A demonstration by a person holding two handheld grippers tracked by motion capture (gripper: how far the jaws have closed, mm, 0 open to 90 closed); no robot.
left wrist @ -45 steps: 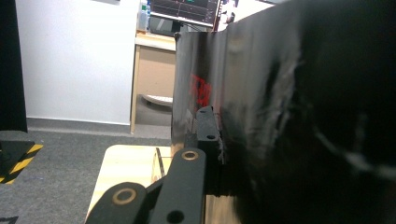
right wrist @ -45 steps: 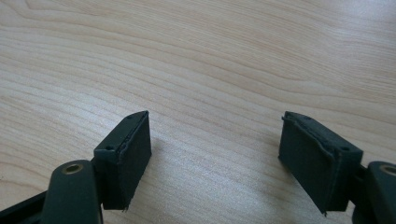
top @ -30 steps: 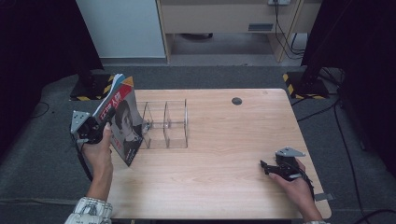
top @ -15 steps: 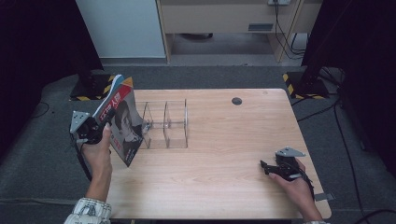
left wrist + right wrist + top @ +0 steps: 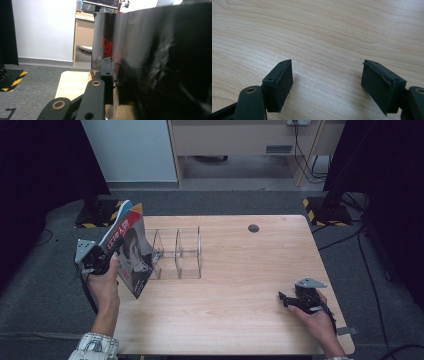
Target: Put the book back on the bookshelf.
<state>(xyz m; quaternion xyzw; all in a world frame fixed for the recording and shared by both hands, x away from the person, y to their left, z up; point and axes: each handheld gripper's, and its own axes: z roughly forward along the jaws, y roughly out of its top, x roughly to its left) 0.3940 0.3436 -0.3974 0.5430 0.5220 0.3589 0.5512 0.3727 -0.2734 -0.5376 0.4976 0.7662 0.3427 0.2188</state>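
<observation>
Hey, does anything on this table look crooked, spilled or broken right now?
Only the magazine: the left gripper holds it tilted at the table's left edge, beside the clear divider rack, not slotted in. Its jaws have just been opening. Nothing is spilled or visibly damaged.

obstacle: clear divider rack (image 5: 177, 252) left-centre | free: table (image 5: 240, 310) right, front

Right gripper (image 5: 325, 86) low over wooden table (image 5: 317, 30), black jaws wide apart (nothing between them)
</observation>
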